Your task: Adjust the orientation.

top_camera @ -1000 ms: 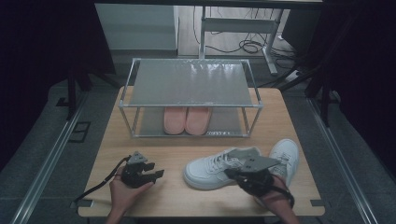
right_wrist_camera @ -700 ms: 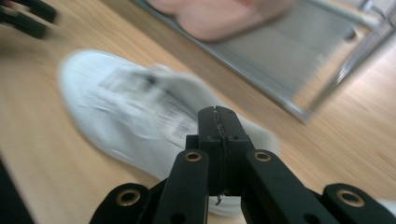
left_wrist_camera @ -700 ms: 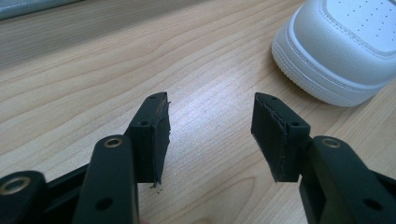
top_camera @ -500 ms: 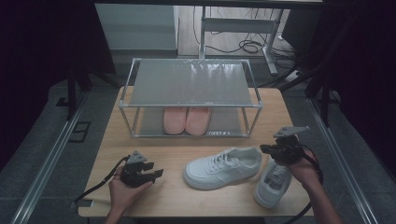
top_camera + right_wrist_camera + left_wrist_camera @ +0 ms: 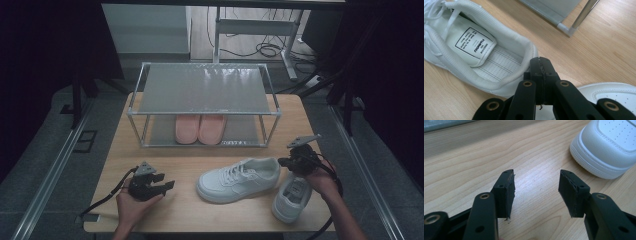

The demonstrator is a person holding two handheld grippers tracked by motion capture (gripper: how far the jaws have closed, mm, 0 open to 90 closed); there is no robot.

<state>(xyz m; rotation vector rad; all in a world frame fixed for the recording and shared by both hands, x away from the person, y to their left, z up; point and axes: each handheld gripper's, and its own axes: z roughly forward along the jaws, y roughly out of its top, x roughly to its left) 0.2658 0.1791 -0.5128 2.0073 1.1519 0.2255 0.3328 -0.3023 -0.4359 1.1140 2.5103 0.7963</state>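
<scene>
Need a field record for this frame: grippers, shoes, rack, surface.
left gripper: open, jaws apart over bare wood, holding nothing
right gripper: jaws shut, pressed together at the heel rim of the near sneaker; whether they pinch the collar is unclear
near sneaker: white, at the table's right front, opening up
second sneaker: white, upright, centre front, toe toward the left gripper
rack: two tiers, top shelf bare
pink slippers: pair, lower shelf
table: light wood
</scene>
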